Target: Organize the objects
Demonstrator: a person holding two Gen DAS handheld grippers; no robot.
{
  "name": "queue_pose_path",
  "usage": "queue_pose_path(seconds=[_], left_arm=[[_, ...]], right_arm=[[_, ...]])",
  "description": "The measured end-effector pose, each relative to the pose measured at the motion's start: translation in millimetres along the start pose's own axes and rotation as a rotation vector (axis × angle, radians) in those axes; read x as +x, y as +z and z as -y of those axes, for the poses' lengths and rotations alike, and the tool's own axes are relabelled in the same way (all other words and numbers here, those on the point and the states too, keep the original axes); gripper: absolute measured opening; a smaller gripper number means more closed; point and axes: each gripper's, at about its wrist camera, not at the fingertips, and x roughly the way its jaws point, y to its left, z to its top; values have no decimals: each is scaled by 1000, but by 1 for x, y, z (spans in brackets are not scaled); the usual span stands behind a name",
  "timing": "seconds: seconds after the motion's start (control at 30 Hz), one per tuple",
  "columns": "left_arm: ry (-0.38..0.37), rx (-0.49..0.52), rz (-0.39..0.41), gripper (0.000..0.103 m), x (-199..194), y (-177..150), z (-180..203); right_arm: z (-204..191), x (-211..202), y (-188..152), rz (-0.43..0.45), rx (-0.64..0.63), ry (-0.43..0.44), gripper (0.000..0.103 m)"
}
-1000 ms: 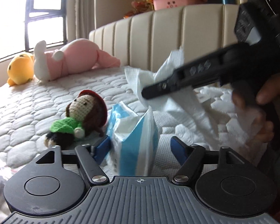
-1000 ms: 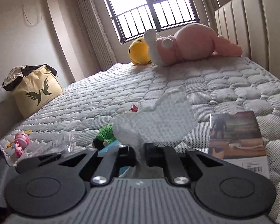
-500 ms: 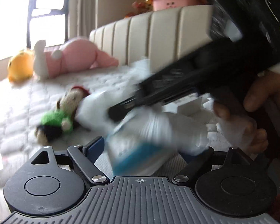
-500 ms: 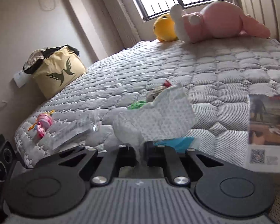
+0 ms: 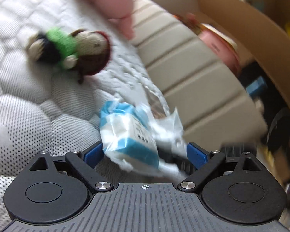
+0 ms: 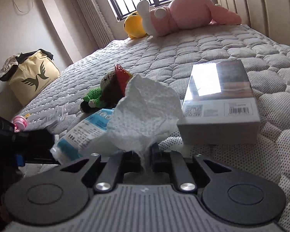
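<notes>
Two grippers: both are seen over a quilted mattress (image 6: pixel 183 58), each with paper goods between its fingers.
Right gripper (image 6: pixel 145 154): its fingers are pressed together on the gathered bottom of a white tissue (image 6: pixel 145 112), which stands up crumpled above them.
Left gripper (image 5: pixel 145 152): its blue pads (image 5: pixel 92 152) are spread wide; the tissue pack (image 5: pixel 125 133) lies between them, but no squeeze is seen and the view is blurred by motion.
Tissue pack: a blue-and-white soft pack, resting on the mattress near the front edge, left of the held tissue in the right view, with torn plastic at its open end.
Nearby things: a crocheted doll (image 6: pixel 106 90) is seen just beyond the pack; a grey box (image 6: pixel 220 100) lies to the right; a pink plush (image 6: pixel 183 13) and a yellow plush (image 6: pixel 134 26) lie far off by the window.
Step in hand: a loose tissue is judged to be on its way into, or out of, the pack; which cannot be told.
Next move: the pack would need to be steadied by the left fingers, and the tissue guided by the right toward the pack's opening or set aside.
</notes>
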Motion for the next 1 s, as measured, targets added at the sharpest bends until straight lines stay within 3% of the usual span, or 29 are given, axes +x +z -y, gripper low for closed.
queue_pose_path(seconds=[0.07,0.13,0.17,0.2,0.33,0.47,0.53,0.67,0.73,0.83,1.0], left_arm=[[35,-35,19,95,6,4,4],[85,36,32,91,13,4,15],[124,109,44,84,16,4,22],[165,188,54,63,20,3,28],[265,487,89,63,27,-9,43],[459,1011,158,63,22,-45,75],[508,1165,147,64,22,-61,83],[560,1241,156,68,28,-78,80],[572,1241,162,70,30,-80,79],[563,1209,154,70,28,-74,77],[541,1171,143,69,25,-66,73]], right_arm=[[-3,-1,-2,11,0,7,12],[-3,-4,-2,18,4,12,12],[-1,-6,-2,22,10,13,11],[1,-9,0,30,17,9,12],[10,-29,6,89,47,-33,12],[2,-45,20,151,26,-29,12],[-10,-48,28,184,11,25,12],[-46,-42,46,225,-50,193,11],[-61,-25,51,186,-92,226,11],[-71,7,49,104,-125,166,11],[-53,9,44,124,-59,101,11]])
